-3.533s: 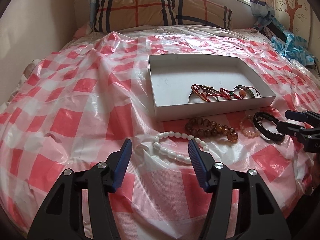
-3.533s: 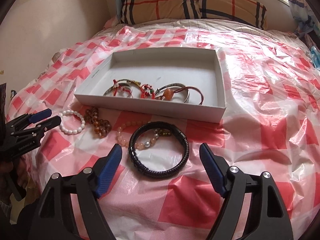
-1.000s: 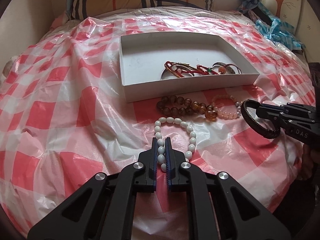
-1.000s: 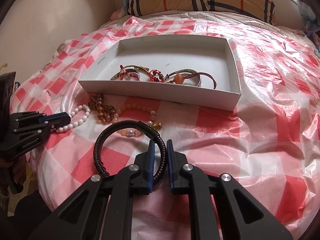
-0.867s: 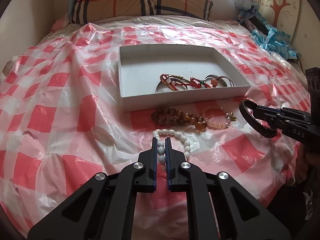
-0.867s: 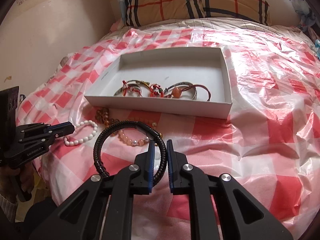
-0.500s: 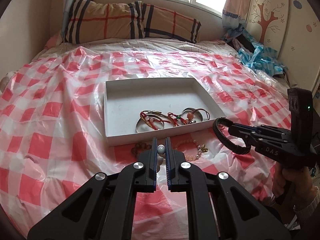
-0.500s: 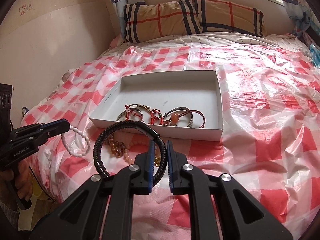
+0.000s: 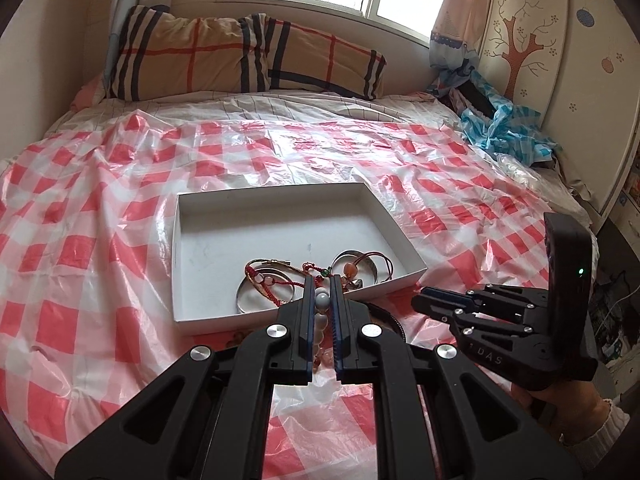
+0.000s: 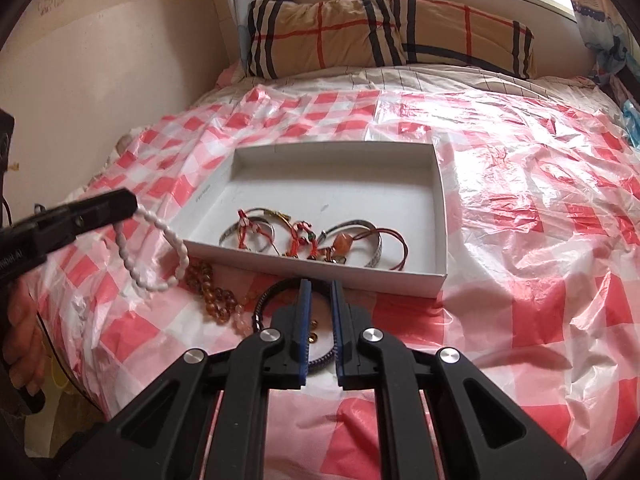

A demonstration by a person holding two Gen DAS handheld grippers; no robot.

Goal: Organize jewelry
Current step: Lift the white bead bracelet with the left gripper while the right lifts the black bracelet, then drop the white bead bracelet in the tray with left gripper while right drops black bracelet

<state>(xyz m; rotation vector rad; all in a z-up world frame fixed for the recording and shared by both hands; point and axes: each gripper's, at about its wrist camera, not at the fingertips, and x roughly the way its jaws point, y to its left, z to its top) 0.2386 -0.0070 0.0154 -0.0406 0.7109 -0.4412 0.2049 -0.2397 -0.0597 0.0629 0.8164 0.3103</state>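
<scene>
In the left wrist view, the white bead bracelet is pinched between the nearly closed jaws of the left hand-held gripper, one bead showing at the tips and the rest hanging below, lifted clear of the bed so that it can be carried over the near wall of the white box, where silver bangles and red cord bracelets are already gathered. The right hand-held gripper is seen alongside, its tips together. In the right wrist view, the black braided bracelet is clamped by the right hand-held gripper, jaws narrowed onto its band, and held just short of the box front. The amber bead bracelet and pink bead bracelet are left on the checked plastic sheet, presumably for later.
</scene>
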